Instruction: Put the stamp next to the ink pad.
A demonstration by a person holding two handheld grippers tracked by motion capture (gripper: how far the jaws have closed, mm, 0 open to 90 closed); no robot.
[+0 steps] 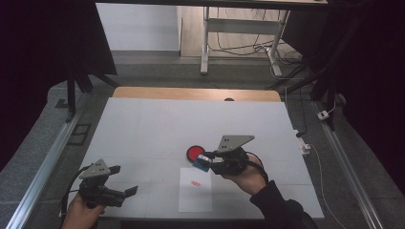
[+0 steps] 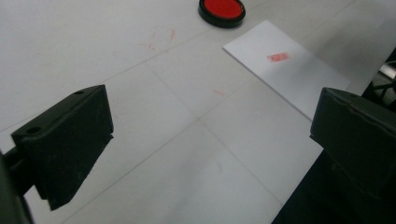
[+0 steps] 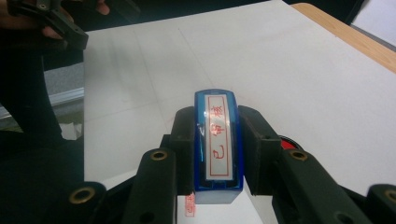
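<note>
Stamp [image 3: 218,147]: blue translucent plastic block, oblong, with a white label printed in red characters. Pinched between the black jaws of the right gripper [image 1: 206,160], held above the table [image 1: 143,129] just beside the ink pad.

Ink pad [image 1: 195,152]: round, black rim, red centre, lying flat.

Paper sheet [image 1: 196,198]: white, rectangular, near the front edge; one small red stamped mark [image 1: 195,183], its characters too small to read.

Table: matt white top with a wooden strip along the far edge.

Left gripper [image 1: 125,194]: jaws spread wide, nothing between them, held low over the front left corner, well apart from the sheet.
</note>
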